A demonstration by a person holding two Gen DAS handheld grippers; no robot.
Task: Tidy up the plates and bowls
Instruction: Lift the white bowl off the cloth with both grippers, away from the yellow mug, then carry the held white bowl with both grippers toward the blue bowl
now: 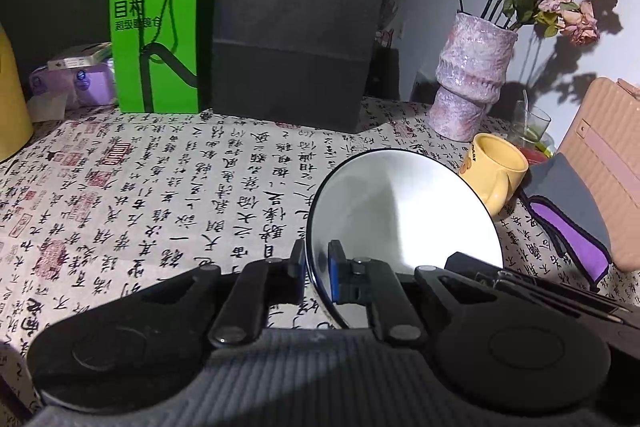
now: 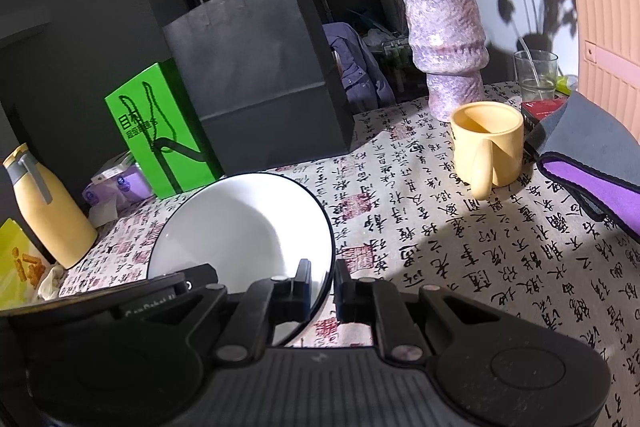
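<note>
A white bowl with a thin black rim [image 1: 404,215] is held up over the calligraphy tablecloth [image 1: 160,187]. My left gripper [image 1: 317,269] is shut on its left rim, one finger inside and one outside. The same bowl shows in the right wrist view [image 2: 244,227], where my right gripper [image 2: 322,281] is shut on its right rim. Part of the other gripper's body shows past the bowl in each view. No plates are in view.
A yellow mug [image 2: 486,149], a glittery lilac vase of dried roses [image 2: 448,47], a glass [image 2: 535,69] and a grey-purple pouch [image 2: 592,171] stand to the right. A black paper bag [image 1: 298,27], a green bag [image 1: 156,39] and a yellow flask [image 2: 48,207] line the back and left.
</note>
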